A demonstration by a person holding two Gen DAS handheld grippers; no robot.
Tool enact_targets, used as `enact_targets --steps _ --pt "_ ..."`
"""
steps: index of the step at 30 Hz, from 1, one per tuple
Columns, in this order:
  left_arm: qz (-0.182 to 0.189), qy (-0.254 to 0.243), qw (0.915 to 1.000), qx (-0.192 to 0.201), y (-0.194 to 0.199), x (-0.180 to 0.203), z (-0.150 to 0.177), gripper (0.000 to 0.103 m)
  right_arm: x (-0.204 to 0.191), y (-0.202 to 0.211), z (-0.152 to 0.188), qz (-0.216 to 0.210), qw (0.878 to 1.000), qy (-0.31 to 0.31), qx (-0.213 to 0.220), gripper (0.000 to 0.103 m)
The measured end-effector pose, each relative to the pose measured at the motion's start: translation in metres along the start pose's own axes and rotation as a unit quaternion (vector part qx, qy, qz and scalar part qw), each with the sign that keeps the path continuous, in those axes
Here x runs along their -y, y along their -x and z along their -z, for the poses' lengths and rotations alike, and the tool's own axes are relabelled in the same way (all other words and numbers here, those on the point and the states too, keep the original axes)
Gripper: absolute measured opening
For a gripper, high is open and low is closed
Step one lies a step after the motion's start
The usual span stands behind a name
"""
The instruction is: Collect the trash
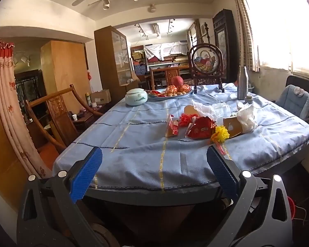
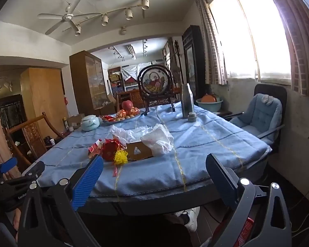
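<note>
Left wrist view: left gripper (image 1: 154, 164) gapes wide and empty at the near edge of the blue-clothed table (image 1: 134, 135); a trash cluster, red crumpled wrapper (image 1: 200, 130), yellow ribbon pom-pom (image 1: 220, 134) and white plastic bag (image 1: 246, 117), lies ahead to its right. Right gripper (image 2: 154, 171), equally wide and empty, faces the same heap; nothing stands between.

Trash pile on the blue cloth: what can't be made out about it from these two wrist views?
- Cardboard piece, right wrist: its back is hidden behind its own front.
- Red wrapper, left wrist: print too small to read.
- White plastic bag, both views: contents hidden by crumpled film.
</note>
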State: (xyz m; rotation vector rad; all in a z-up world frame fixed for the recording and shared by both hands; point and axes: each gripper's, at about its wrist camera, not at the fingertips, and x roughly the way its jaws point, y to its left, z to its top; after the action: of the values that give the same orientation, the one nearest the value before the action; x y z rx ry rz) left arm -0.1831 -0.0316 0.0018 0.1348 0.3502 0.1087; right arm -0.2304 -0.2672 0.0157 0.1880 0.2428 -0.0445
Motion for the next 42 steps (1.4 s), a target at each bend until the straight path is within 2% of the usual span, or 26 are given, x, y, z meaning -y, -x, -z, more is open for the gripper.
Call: enact_targets --steps 11,42 --pt "-0.002 0.003 0.9999 0.013 0.015 -0.003 -0.001 0.097 -0.002 0.022 -0.001 0.001 1.000 -0.001 0.028 0.098" --pt "-0.003 0.002 0.9999 0.015 0.019 -0.004 -0.001 0.097 -0.005 0.032 -0.009 -0.007 0.999 -0.003 0.031 0.098"
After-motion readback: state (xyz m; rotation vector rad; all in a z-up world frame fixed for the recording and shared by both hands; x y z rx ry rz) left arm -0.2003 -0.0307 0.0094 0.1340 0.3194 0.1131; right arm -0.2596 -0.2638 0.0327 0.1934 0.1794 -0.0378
